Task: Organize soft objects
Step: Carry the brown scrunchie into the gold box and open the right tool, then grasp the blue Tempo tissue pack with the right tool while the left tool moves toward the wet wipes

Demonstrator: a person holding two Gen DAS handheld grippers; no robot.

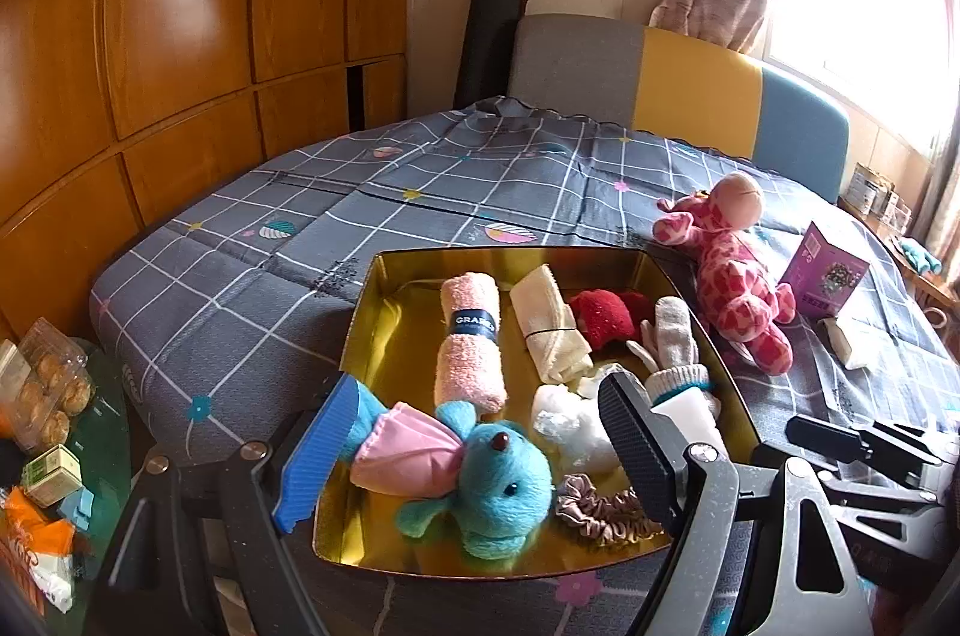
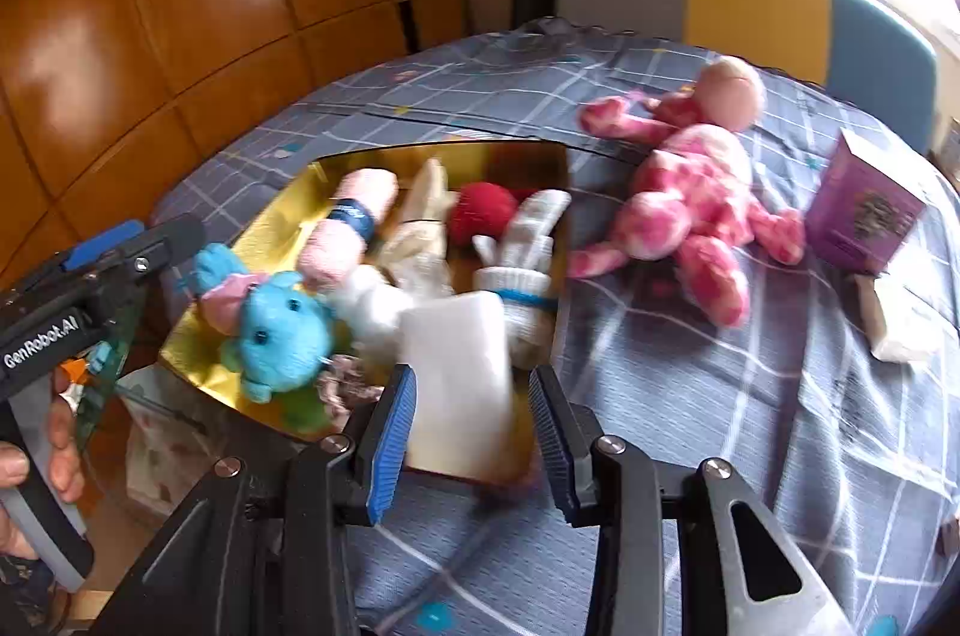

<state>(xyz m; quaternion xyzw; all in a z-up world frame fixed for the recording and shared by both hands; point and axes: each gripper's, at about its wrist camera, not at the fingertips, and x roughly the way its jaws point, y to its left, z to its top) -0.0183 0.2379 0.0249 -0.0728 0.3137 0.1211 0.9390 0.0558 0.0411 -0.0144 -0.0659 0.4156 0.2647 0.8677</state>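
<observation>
A gold tin tray (image 1: 384, 312) on the bed holds a pink rolled towel (image 1: 469, 342), a cream cloth (image 1: 549, 324), a red plush piece (image 1: 603, 318), a white mitten (image 1: 675, 336), a blue plush mouse (image 1: 492, 486) and a scrunchie (image 1: 600, 510). My left gripper (image 1: 474, 456) is open, its jaws standing either side of the mouse. My right gripper (image 2: 474, 438) is open at the tray's near right corner; a white sponge block (image 2: 459, 384) stands between its jaws, not pinched. A pink giraffe plush (image 2: 684, 198) lies on the bedspread, right of the tray.
A purple box (image 2: 858, 216) and a small white block (image 2: 900, 324) lie right of the giraffe. A grey, yellow and blue headboard (image 1: 678, 78) is at the back, wooden wardrobes on the left. A glass side table (image 1: 108, 432) with snacks stands left of the bed.
</observation>
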